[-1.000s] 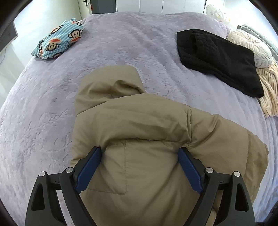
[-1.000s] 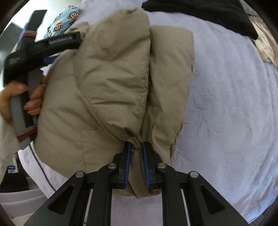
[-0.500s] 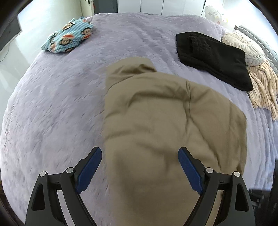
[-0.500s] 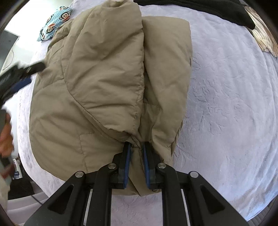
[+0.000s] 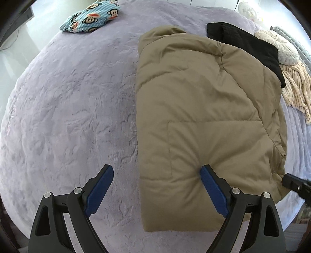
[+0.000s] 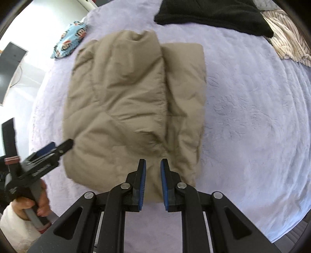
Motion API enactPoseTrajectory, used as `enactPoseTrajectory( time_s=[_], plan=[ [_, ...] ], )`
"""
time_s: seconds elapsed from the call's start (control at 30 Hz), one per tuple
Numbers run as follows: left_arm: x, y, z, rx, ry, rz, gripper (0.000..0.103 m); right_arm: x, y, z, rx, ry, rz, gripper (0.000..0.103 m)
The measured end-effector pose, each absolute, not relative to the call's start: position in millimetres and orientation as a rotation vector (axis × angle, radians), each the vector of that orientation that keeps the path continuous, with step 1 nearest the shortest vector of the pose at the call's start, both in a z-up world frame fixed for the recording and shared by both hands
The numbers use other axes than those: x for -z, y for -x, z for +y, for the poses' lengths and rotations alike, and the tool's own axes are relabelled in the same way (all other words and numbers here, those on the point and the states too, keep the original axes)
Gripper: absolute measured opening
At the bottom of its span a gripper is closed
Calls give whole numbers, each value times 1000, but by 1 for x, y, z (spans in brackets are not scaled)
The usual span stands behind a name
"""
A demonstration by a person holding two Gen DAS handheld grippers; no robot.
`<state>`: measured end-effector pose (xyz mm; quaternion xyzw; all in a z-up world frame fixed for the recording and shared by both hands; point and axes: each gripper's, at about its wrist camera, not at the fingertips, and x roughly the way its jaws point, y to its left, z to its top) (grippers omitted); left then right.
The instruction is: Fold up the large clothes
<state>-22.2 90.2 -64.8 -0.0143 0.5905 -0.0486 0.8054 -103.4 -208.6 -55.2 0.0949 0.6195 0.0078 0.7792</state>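
A tan padded jacket (image 5: 204, 109) lies folded in a long block on the lavender bed cover (image 5: 68, 107). My left gripper (image 5: 157, 179) hangs open over the jacket's near left edge. One pad is above the bed cover and the other is over the fabric; nothing is gripped. In the right wrist view a hand holds that left gripper (image 6: 58, 148) at the jacket's (image 6: 136, 97) near left corner. My right gripper (image 6: 153, 167) is shut on the jacket's near edge, with tan fabric filling the narrow gap. Its tip (image 5: 295, 184) shows at the jacket's near right corner.
A blue monkey-print cloth (image 5: 91, 16) lies at the far left of the bed. A black garment (image 5: 248, 42), a round cream cushion (image 5: 279, 46) and a striped beige cloth (image 5: 295, 87) sit at the far right. A dark screen (image 6: 11, 64) stands off the bed's left side.
My left gripper slid sideways off the jacket's middle to its left edge, staying open. The right gripper rose a little with the hem between its pads. The jacket looks flatter.
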Motion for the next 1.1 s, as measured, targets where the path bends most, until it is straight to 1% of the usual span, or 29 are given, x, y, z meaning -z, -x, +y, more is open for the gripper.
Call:
enactPoseTrajectory(
  time_s=[0.27,0.4,0.5,0.53,0.57,0.63,0.8,0.87,0.9,0.97,1.03,1.1],
  plan=[
    [65,22,92,152,30,1275,92,80,105,-182,33,-170,1408,17],
    [67,22,93,172,34,1279,92,59,96,-181,48,-196,1332,17],
    [68,23,92,176,38,1284,92,45,74,-183,61,-180,1299,17],
    [68,22,91,177,37,1286,92,43,64,-184,67,-182,1294,20],
    [69,23,91,177,35,1286,92,43,53,-184,63,-188,1287,27],
    [73,20,90,175,29,1290,92,43,35,-179,63,-181,1267,35],
    [77,16,79,174,-36,1283,92,35,-20,-186,96,-182,1156,35],
    [77,16,75,173,-53,1280,92,41,-37,-193,110,-186,1176,35],
    [76,15,73,174,-54,1282,92,51,-47,-200,120,-198,1220,35],
    [76,15,70,181,-50,1286,92,68,-57,-209,127,-217,1282,35],
    [75,14,66,192,-51,1289,92,77,-57,-216,137,-218,1303,34],
    [76,14,60,207,-58,1295,92,87,-54,-225,141,-235,1325,31]
  ],
)
